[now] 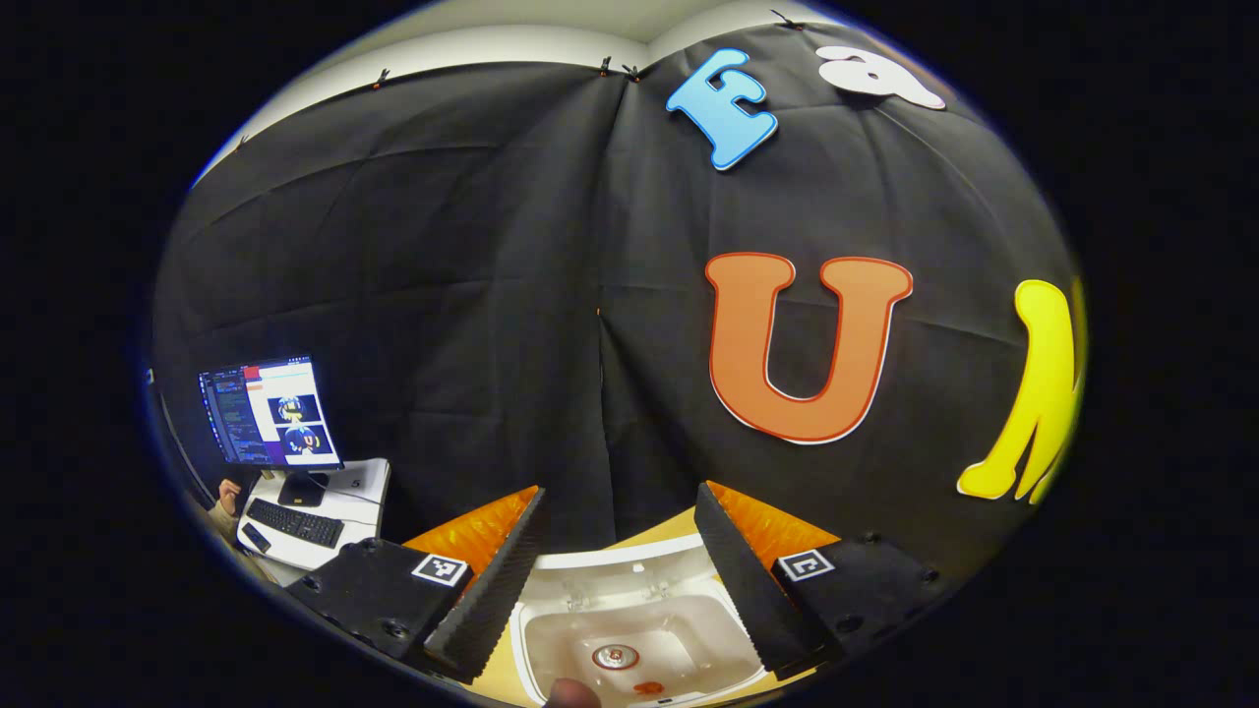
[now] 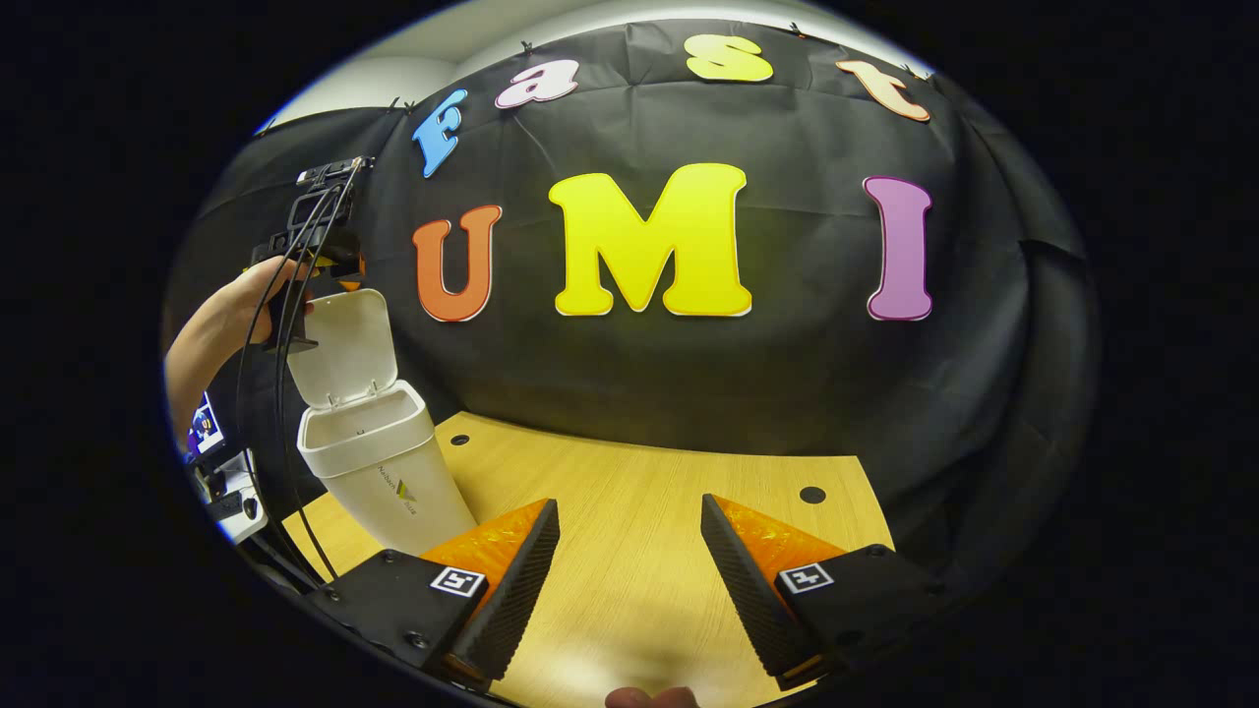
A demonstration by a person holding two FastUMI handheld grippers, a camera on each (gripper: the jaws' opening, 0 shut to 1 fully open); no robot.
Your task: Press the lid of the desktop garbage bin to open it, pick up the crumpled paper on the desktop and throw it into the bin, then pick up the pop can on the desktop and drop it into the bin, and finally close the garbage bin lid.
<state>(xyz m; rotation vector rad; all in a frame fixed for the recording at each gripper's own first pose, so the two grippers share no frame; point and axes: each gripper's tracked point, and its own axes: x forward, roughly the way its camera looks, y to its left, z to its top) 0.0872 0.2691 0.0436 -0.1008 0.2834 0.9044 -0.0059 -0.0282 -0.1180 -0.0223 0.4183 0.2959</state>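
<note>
Black cloth wall wraps the booth behind a light wooden desktop (image 2: 639,492) with two dark round holes in it – one near the bin, one towards the right edge. One white plastic desktop garbage bin (image 2: 379,472) stands at the desktop's left end, its hinged lid (image 2: 344,344) flipped up and standing upright behind the opening. A small printed logo sits on the bin's front wall, too small to read.

In the left gripper view, the left gripper (image 1: 618,560) hangs directly over the open bin (image 1: 629,629), jaws spread wide with nothing between them. Down inside lies one pop can (image 1: 616,656), seen end-on with its round silver top up, a bit of red beside it at the bottom. Crumpled paper can't be made out there. Each finger carries one square black-and-white marker tag – two per gripper.

In the right gripper view, the right gripper (image 2: 629,560) hovers over bare desktop, well apart from the bin, jaws wide open and holding nothing. Plenty of open wood ahead of it and to its right, up to the cloth wall. Farther left, a hand (image 2: 241,305) holds the other gripper above the raised lid, cables trailing down.

Off the desktop's left edge, one monitor (image 1: 270,411), one black keyboard (image 1: 295,522) on a white side table (image 1: 359,487).
</note>
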